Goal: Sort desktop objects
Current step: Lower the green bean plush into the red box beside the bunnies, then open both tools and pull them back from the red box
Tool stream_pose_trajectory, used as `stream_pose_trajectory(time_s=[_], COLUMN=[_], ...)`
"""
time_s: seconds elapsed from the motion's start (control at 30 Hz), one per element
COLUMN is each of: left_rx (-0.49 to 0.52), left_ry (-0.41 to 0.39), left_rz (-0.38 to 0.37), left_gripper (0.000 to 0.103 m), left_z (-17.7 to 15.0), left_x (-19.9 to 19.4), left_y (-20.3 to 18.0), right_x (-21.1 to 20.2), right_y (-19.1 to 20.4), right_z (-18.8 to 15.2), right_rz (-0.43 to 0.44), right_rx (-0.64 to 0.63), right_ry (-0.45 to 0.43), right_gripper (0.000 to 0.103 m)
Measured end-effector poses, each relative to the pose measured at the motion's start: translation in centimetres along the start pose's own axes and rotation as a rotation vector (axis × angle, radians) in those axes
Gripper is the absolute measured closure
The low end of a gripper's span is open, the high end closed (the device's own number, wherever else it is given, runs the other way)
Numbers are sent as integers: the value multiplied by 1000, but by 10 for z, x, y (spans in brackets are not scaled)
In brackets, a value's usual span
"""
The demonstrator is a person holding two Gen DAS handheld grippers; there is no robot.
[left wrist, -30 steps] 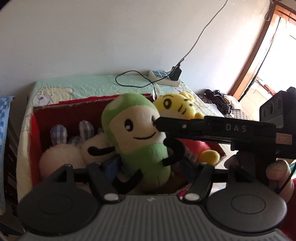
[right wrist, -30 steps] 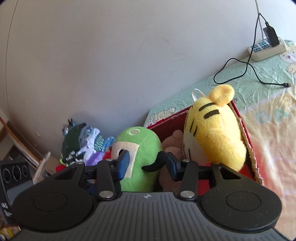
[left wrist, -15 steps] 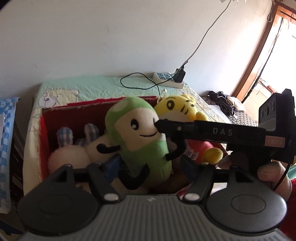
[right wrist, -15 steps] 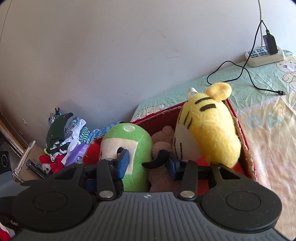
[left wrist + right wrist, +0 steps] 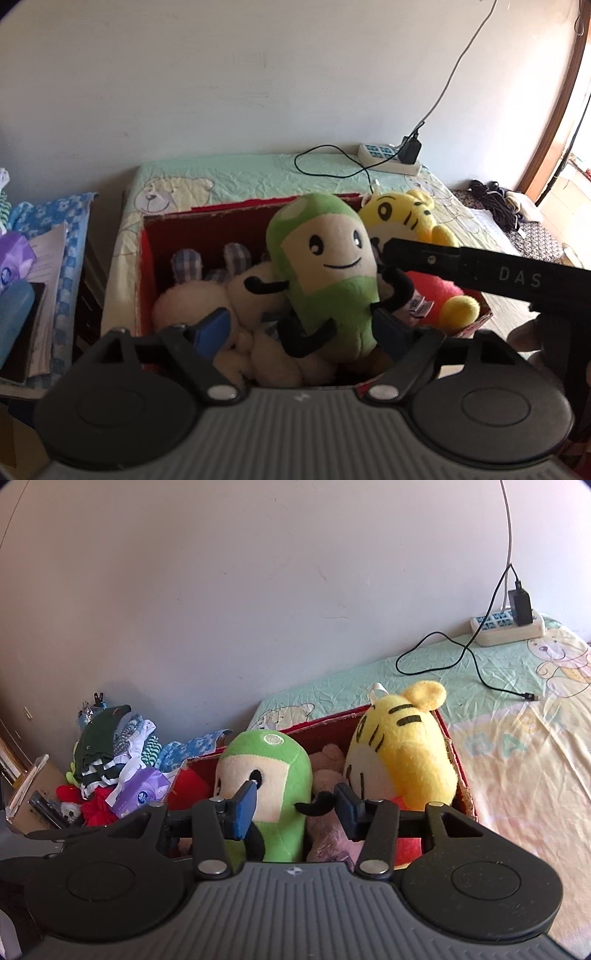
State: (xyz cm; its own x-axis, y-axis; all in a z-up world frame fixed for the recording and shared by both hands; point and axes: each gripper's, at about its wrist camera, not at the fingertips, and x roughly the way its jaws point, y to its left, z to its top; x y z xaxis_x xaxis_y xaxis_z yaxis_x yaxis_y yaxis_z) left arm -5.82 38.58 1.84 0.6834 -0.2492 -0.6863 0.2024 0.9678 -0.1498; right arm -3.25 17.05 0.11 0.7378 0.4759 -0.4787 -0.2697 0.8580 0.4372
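In the left wrist view, the green plush [image 5: 325, 273] stood nearly upright in the red box [image 5: 147, 258], its long axis running up and down and leaning a little toward the upper left. The left gripper [image 5: 299, 330] was spread wide, its blue pads to either side of the toy's lower body and black legs; whether a pad touched the plush could not be told. A white plush [image 5: 207, 299] lay just left of the green one and a yellow tiger plush [image 5: 402, 218] sat behind it to the right. The right gripper [image 5: 391, 249] reached in from the right, its finger tip at the green toy's side near the face

In the right wrist view, the same green plush [image 5: 269, 771] sat straight ahead between the parted fingers, one blue pad [image 5: 243, 810] over its face and the other near its black arm [image 5: 316, 806]. The jaws looked unclenched, holding nothing. The yellow tiger plush [image 5: 402, 746] stood to the right, inside the red box [image 5: 458, 771]. By my judgement both grippers were about equally near, so the next close would be across the toy's width
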Motion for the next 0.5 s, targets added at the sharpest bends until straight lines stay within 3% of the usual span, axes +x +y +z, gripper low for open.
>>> stream_pose_trajectory(time_s=[0.3, 0.5], left_rx=[-44, -38], left_ry=[49, 83], left_rz=[143, 213], left_gripper=[9, 7], left_z=[-9, -19], left_x=[-16, -17], left_y=[-20, -56], right_x=[-31, -44], right_y=[1, -4], right_z=[-5, -8], right_rz=[-86, -128], right_rx=[23, 15], right_ry=[-9, 26], right_gripper=[52, 52])
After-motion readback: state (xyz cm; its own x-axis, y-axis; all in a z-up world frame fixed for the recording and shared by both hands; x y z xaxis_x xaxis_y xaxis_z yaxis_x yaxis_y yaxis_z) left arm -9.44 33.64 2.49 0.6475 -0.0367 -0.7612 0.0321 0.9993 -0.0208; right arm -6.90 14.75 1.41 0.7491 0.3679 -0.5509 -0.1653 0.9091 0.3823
